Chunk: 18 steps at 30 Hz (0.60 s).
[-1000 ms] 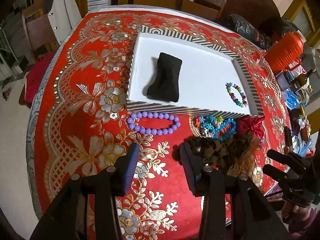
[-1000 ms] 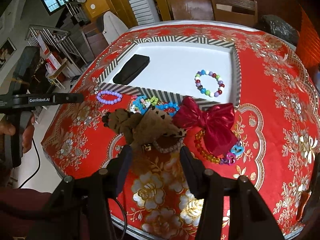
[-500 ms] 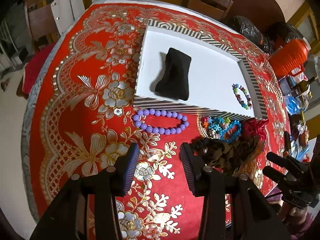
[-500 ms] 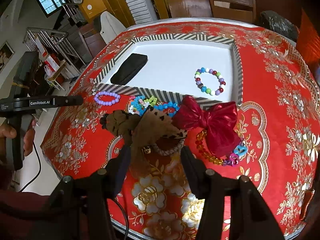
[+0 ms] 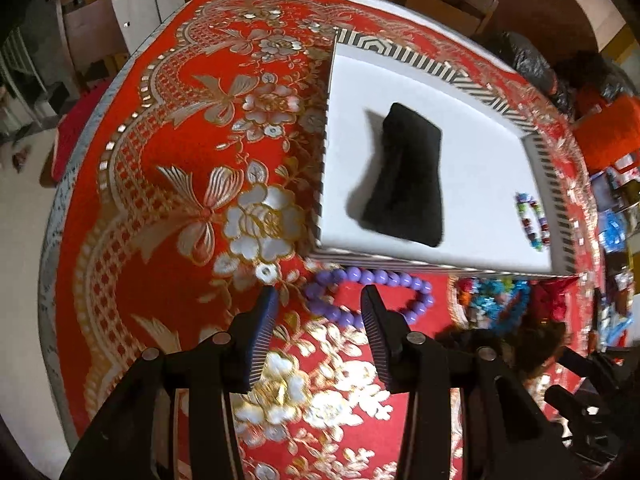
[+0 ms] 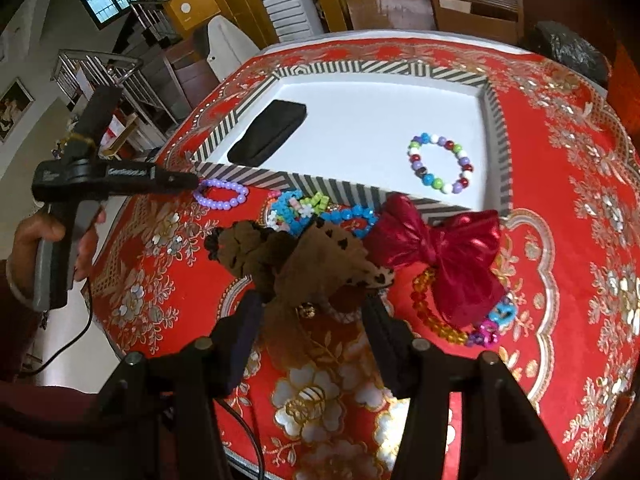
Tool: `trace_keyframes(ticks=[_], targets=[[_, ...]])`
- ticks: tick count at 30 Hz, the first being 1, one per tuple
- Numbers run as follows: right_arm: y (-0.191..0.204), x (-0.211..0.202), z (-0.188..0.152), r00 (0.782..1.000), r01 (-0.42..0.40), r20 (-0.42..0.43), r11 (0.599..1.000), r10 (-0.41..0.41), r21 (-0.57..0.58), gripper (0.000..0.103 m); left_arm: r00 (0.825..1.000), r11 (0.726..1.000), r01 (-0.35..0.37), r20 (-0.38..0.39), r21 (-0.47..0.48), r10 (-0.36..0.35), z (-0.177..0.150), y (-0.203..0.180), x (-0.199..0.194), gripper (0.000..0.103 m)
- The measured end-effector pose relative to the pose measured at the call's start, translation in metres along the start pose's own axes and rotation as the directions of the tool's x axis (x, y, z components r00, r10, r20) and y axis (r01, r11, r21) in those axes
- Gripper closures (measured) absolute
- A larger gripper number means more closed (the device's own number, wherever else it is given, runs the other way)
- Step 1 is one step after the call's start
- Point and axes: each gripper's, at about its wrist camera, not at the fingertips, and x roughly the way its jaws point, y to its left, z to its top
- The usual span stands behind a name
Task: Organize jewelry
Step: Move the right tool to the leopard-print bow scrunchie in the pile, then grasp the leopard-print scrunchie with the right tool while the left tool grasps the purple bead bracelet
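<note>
The purple bead bracelet point(image 5: 370, 298) lies flat on the red floral surface point(image 5: 168, 184), just outside the near wall of the striped tray point(image 5: 400, 266), its long axis running along that wall. The left claw point(image 5: 318, 304) hangs over the bracelet's left end, jaws wide, nothing between the pads. The right claw point(image 6: 312, 312) stands half open around the near edge of a brown fabric scrunchie point(image 6: 316, 264), beside a red bow point(image 6: 448, 256). In the tray lie a black pouch point(image 5: 406, 176) and a multicoloured bead bracelet point(image 6: 440, 163).
</note>
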Motion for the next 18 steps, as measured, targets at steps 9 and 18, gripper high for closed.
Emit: trace_keyframes(ticks=[9,18], targets=[[0.011,0.020,0.009,1.000,0.006,-0.021,0.999,-0.007,-0.039,0.048,0.999,0.998,-0.041,-0.013,0.045,0.042,0.001,-0.004,0.012,0.074],[0.018,0.037,0.015,0.999,0.015,-0.027,0.996,-0.018,-0.093,0.055,0.996,0.989,-0.093,0.000,0.113,0.094,0.003,-0.021,0.019,0.077]])
